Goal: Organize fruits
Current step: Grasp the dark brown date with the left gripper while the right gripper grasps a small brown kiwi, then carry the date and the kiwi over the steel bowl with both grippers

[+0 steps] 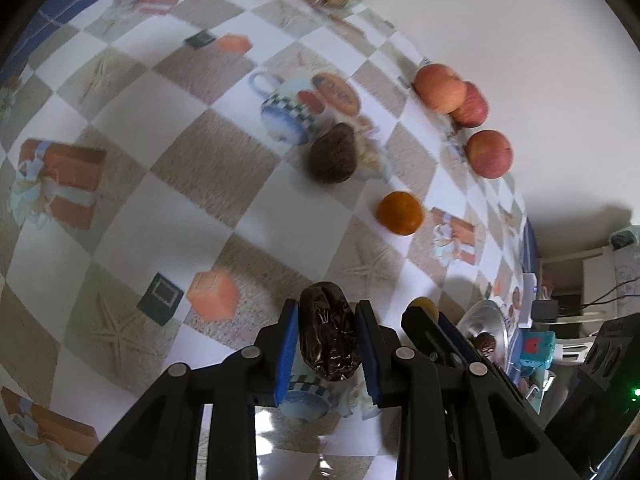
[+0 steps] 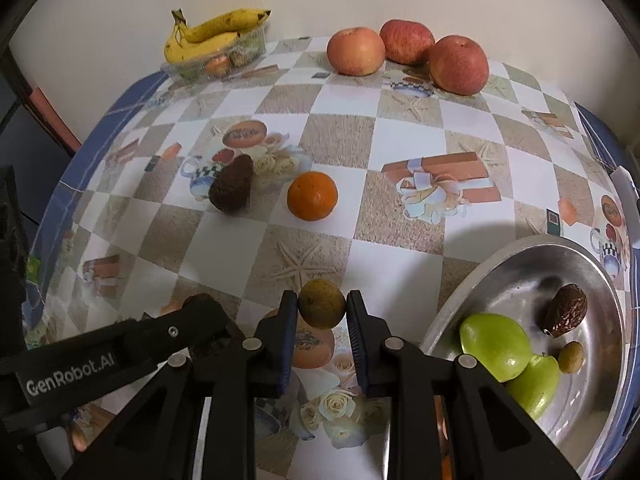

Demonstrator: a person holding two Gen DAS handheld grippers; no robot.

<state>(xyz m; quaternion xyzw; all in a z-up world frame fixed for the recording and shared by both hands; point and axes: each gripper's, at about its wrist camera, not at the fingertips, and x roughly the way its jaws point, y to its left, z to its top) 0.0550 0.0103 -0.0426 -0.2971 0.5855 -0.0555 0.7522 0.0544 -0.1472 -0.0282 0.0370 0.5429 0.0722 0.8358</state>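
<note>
Left gripper (image 1: 327,342): jaws narrowed on a dark wrinkled date (image 1: 329,336), gripped across its short axis so the long axis runs along the fingers; fruit appears lifted clear of the table (image 1: 180,208)
Right gripper (image 2: 322,312): jaws closed onto a small yellow-green round fruit (image 2: 321,304), pinched at its widest line near the fingertips, which likely keeps it from rolling out
Metal bowl (image 2: 592,248): sits at the near right table edge, just beside the right gripper; holds two green fruits (image 2: 496,342), one date (image 2: 567,310) and one small yellowish fruit (image 2: 570,357), so it reads as the collection point
Unsorted fruit: orange (image 2: 312,196) and dark brown avocado-like fruit (image 2: 231,190) lie near each other mid-table; three apples (image 2: 404,54) stand grouped at the far edge by the wall
Banana tray (image 2: 216,66): clear tray at the far left corner, bananas (image 2: 212,36) laid over smaller fruit
Pose, left: gripper held low, pointing across the table, tilted in roll; its body crosses the lower left of the right view
Pose, right: gripper level, aimed at the far edge, bowl to its right
Gripper spacing: side by side, near each other
Judged step: both loads ready for transfer to the bowl
</note>
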